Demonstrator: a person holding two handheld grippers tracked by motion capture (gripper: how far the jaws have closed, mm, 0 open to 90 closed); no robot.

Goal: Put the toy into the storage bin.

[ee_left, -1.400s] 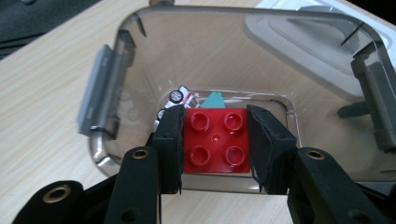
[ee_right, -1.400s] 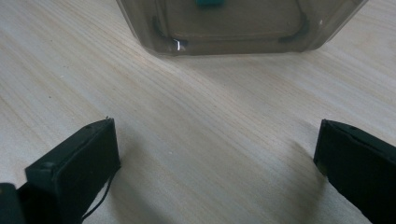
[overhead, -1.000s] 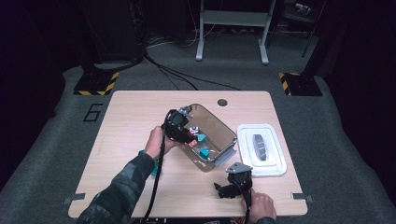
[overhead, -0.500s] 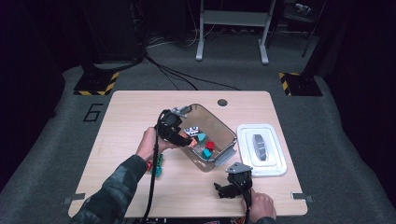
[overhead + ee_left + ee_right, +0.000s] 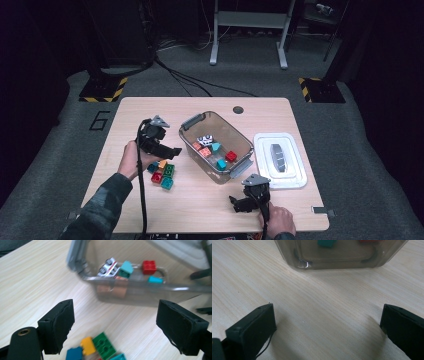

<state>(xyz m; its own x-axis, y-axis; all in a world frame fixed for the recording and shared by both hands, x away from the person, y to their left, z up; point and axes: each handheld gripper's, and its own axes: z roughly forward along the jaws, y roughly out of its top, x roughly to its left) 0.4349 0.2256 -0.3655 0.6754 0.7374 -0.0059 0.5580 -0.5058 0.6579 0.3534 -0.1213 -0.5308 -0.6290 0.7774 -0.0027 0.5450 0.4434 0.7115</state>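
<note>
Bricks: small loose pile of hard plastic blocks near the table's left edge, beside the clear bin; judged light, rigid, slick-sided.
Grip point: flat opposite sides of one block, not the studs.
Left gripper: jaws have just been opening, now spread wide above the pile, nothing between them.
Right gripper: released, empty, near the front edge.

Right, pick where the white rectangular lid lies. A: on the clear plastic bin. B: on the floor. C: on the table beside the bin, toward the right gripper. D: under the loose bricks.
C: the white rectangular lid lies flat on the wooden table, beside the clear plastic bin, which is open.
</note>
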